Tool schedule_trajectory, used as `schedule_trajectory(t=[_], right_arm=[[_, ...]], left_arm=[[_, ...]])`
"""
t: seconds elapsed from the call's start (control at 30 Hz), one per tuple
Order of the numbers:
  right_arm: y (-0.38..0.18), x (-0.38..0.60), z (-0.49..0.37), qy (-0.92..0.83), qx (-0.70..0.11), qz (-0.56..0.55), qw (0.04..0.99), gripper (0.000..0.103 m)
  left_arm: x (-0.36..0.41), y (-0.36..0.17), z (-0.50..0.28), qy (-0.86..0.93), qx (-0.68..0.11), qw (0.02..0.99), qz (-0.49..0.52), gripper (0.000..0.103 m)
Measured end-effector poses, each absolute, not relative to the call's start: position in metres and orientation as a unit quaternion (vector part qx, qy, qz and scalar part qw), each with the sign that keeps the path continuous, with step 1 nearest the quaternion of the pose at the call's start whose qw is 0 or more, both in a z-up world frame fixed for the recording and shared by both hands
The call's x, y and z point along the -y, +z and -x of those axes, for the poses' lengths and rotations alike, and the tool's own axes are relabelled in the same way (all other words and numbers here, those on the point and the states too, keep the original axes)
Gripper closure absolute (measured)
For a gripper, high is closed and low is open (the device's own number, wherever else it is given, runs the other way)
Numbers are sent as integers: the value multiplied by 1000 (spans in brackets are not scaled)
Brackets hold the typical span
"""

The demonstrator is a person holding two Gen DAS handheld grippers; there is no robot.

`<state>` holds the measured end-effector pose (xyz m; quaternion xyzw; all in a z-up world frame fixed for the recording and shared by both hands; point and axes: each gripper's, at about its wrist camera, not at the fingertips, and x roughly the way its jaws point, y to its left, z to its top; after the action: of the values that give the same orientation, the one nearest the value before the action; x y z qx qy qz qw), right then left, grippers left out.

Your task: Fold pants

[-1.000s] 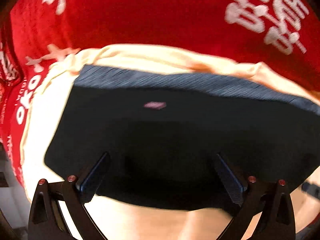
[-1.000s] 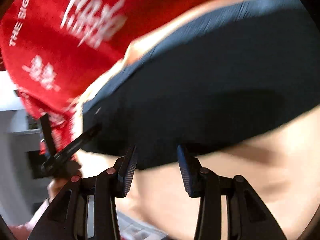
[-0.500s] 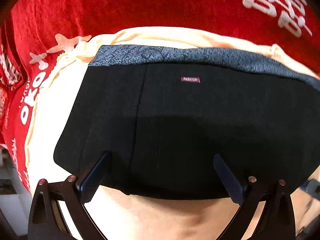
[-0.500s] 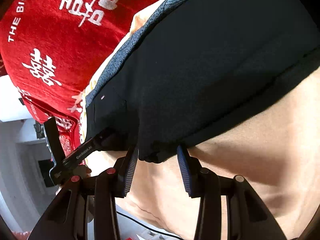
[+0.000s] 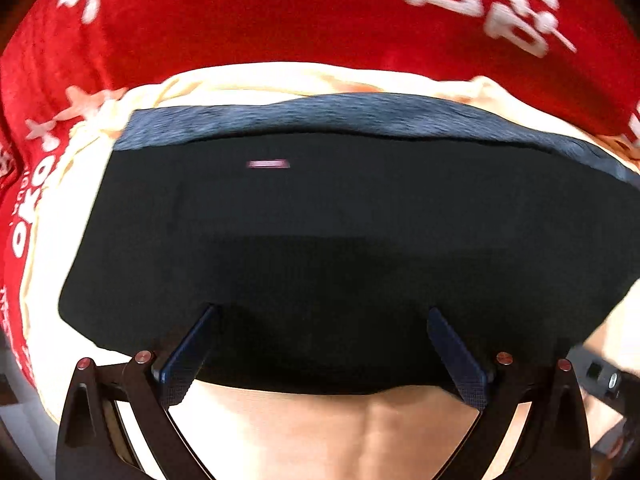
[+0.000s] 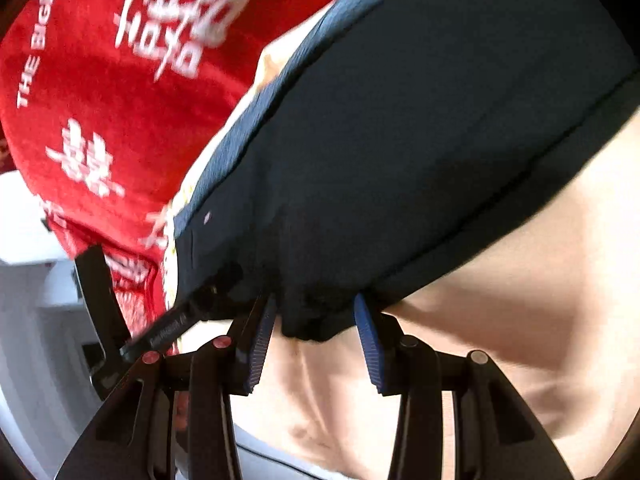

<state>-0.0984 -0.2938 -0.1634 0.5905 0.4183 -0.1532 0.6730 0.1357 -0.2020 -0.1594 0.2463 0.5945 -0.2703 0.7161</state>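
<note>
Left tool (image 5: 322,344): standing wide open, both dark ribbed fingers (image 5: 188,354) splayed far apart, tips angling inward, nothing sitting between them. Also showing in the right wrist view as a black frame (image 6: 160,332) low on the left, just beside the right tool.

Right tool (image 6: 316,330): standing partly open, blue-padded fingers (image 6: 370,352) pointing upward with a moderate gap.
</note>
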Motion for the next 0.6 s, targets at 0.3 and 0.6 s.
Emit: schedule_trajectory(t=[0.3, 0.6], right_arm=[[-164, 334, 92, -178, -405, -613, 654, 93], [-163, 309, 110, -200, -464, -551, 664, 93]], left_arm=[[244, -169, -112, -299, -593, 700, -264, 0], [229, -180, -80, -309, -587, 687, -296, 0]])
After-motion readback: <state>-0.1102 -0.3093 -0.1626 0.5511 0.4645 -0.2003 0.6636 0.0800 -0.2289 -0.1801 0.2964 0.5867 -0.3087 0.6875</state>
